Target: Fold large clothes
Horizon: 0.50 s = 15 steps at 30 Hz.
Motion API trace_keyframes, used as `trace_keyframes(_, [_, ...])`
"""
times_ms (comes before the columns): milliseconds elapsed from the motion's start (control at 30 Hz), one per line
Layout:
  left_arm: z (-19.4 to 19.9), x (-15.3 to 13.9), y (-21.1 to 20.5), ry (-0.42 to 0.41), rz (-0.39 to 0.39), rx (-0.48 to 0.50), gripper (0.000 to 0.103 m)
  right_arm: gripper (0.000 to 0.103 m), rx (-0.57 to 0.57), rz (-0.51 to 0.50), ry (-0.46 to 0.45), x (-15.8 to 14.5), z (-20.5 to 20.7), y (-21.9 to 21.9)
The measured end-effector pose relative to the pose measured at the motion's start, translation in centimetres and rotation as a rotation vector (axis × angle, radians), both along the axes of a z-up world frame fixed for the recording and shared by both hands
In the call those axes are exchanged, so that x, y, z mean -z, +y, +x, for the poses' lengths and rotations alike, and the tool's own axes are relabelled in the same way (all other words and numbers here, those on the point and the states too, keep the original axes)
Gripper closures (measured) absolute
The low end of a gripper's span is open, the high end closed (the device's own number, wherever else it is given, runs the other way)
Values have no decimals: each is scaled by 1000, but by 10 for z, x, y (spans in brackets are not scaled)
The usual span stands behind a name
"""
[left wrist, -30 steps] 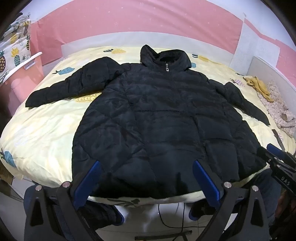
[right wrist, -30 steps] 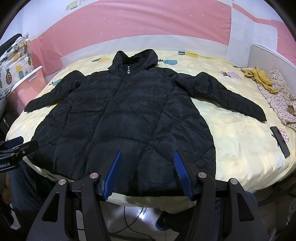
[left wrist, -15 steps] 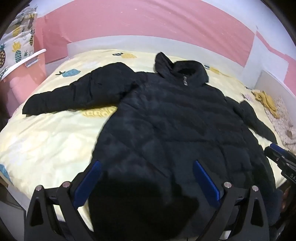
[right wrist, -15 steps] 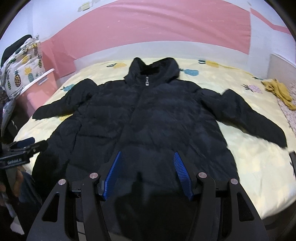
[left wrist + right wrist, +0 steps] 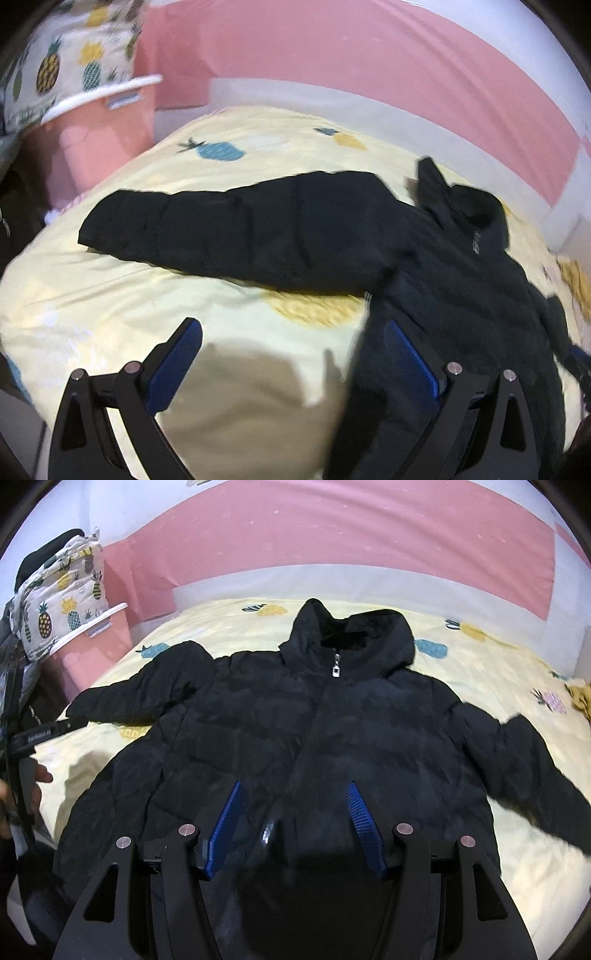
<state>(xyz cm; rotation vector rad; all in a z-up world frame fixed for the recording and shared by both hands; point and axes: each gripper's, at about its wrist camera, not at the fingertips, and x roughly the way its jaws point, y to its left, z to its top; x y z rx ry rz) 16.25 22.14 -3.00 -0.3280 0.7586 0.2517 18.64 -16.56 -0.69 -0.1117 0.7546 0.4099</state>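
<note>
A black hooded puffer jacket (image 5: 303, 738) lies flat and face up on the bed, zipped, hood at the far end, both sleeves spread out. In the left wrist view its left sleeve (image 5: 240, 236) stretches across the sheet. My left gripper (image 5: 291, 332) is open and empty above the sheet, just below that sleeve, its right finger over the jacket's side. My right gripper (image 5: 295, 794) is open and empty over the jacket's lower middle. The left gripper also shows in the right wrist view (image 5: 44, 734) at the left edge.
The bed (image 5: 110, 295) has a pale yellow pineapple-print sheet. A pink cabinet (image 5: 103, 136) with a pineapple-print cloth stands at the left. A yellow garment (image 5: 581, 698) lies at the bed's right edge. A pink and white wall is behind.
Both grippers have moved forward over the bed. The left one swung left toward the jacket's left sleeve; the right one moved over the jacket's lower middle. The jacket has not moved.
</note>
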Motion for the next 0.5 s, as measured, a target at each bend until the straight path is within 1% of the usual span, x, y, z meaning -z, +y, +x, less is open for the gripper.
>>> trace_keyframes(100, [13, 11, 34, 9, -43, -53, 3, 44, -11, -11, 3, 2, 15, 6])
trace_keyframes(267, [33, 30, 83, 26, -86, -153, 3, 44, -16, -28, 9, 9, 43, 16])
trace_keyframes(433, [46, 58, 119, 48, -146, -249, 3, 44, -10, -43, 25, 21, 67, 21])
trace_keyframes(500, [48, 69, 128, 62, -158, -285, 3, 44, -7, -49, 36, 26, 77, 23])
